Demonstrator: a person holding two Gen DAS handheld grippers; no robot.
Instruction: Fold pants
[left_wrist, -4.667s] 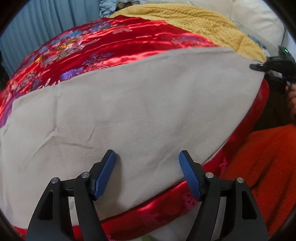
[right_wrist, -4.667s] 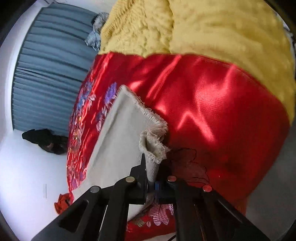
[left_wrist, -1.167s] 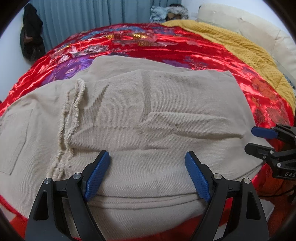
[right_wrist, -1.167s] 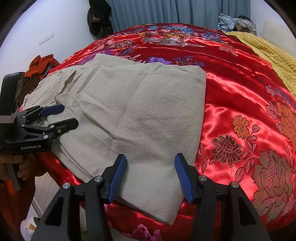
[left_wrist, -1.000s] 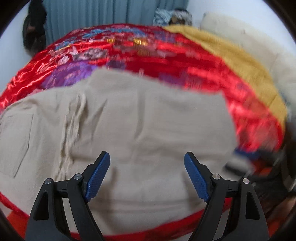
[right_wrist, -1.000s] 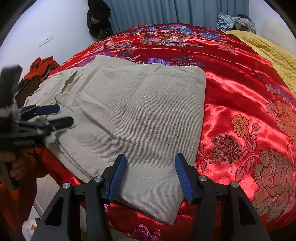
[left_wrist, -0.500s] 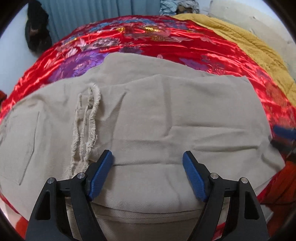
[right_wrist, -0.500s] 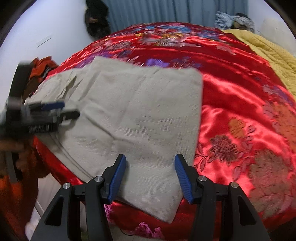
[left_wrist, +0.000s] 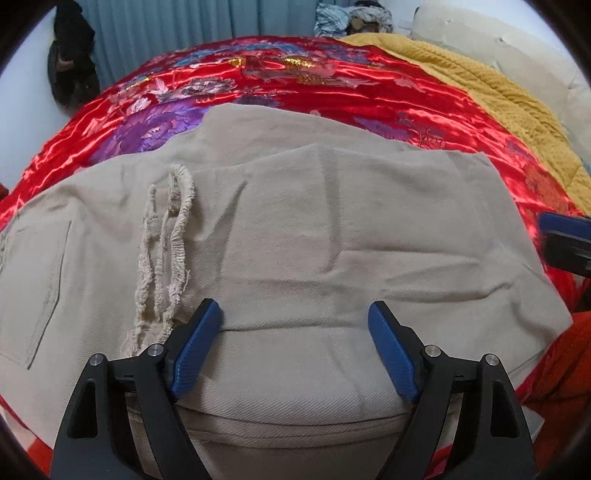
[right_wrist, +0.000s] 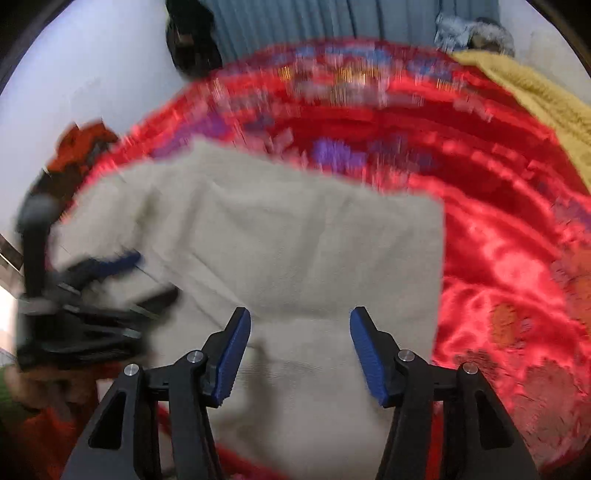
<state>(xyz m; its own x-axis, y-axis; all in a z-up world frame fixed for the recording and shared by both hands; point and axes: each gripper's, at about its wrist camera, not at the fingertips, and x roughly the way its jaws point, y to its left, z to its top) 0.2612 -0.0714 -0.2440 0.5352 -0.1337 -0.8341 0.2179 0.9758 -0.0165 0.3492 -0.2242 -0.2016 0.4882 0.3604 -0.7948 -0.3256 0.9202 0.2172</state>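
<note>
Beige pants (left_wrist: 303, 236) lie folded over on a red satin bedspread (left_wrist: 258, 85), with the frayed leg hems (left_wrist: 166, 258) resting on top at the left. My left gripper (left_wrist: 295, 314) hovers open just above the near fold, nothing between its blue pads. In the right wrist view, which is blurred, the same pants (right_wrist: 295, 251) fill the middle, and my right gripper (right_wrist: 300, 317) is open above their near edge, holding nothing. The left gripper (right_wrist: 122, 273) also appears there at the left, over the cloth. The right gripper's fingertips (left_wrist: 565, 236) poke in at the right edge of the left wrist view.
A mustard yellow blanket (left_wrist: 498, 103) covers the bed's right side, beside a cream headboard (left_wrist: 517, 48). Blue curtains (left_wrist: 166, 33) and a dark bundle (left_wrist: 70, 66) stand behind the bed. Orange clothing (left_wrist: 554, 387) is at the near right, off the bed's edge.
The left gripper has sunk a little closer to the pants. The right gripper has risen and shifted, and its view has blurred. Both stay open; the pants have not moved.
</note>
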